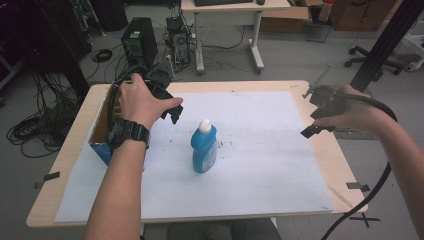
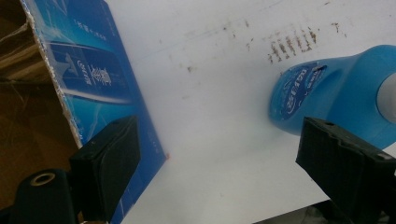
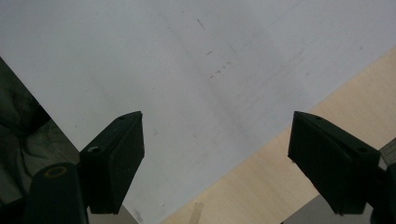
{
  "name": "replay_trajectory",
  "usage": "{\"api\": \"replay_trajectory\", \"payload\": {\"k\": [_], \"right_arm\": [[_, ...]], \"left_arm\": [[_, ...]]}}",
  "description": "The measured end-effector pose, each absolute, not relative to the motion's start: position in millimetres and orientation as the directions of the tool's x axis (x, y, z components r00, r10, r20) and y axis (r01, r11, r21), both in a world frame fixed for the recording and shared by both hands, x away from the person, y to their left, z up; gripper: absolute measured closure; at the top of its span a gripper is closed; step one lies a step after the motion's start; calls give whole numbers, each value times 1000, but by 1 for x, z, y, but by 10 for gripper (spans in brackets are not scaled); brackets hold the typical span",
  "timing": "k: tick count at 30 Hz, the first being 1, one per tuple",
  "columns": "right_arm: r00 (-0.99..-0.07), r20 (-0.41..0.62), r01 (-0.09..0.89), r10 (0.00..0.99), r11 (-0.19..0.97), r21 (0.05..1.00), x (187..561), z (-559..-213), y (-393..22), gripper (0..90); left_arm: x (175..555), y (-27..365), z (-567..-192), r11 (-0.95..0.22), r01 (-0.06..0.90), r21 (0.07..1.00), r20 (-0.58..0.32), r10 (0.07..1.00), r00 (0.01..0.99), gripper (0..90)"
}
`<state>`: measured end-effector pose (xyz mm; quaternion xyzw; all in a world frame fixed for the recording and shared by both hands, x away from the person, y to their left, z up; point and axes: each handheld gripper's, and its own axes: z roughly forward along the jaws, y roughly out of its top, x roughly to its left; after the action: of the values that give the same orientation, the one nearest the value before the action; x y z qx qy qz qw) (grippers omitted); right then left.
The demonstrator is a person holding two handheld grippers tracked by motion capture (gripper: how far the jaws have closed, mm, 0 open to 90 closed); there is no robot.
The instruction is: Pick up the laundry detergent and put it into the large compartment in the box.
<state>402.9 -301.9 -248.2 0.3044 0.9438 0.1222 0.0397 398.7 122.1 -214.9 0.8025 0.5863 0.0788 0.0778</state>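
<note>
Blue detergent bottle [image 1: 204, 148] upright mid-worktop [image 1: 240, 86] on white sheet [image 1: 260, 165]. Left hand-held gripper [image 1: 172, 114] wide apart, empty, between open cardboard box [image 1: 100, 131] and bottle. Right hand-held gripper [image 1: 316, 122] wide, empty, above right edge. Risk: tall bottle tipped by off-centre approach; box wall clipped by outer jaw.

Open white sheet [image 1: 260, 160] around upright bottle [image 1: 204, 148]; box [image 1: 101, 131] at left edge
</note>
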Motion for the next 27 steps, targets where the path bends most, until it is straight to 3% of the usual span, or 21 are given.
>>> {"api": "replay_trajectory", "payload": {"k": [27], "right_arm": [[-811, 1, 566, 585, 784, 255, 402, -248, -306, 185]], "left_arm": [[400, 122, -202, -305, 921, 244, 11, 950, 312, 128]]}}
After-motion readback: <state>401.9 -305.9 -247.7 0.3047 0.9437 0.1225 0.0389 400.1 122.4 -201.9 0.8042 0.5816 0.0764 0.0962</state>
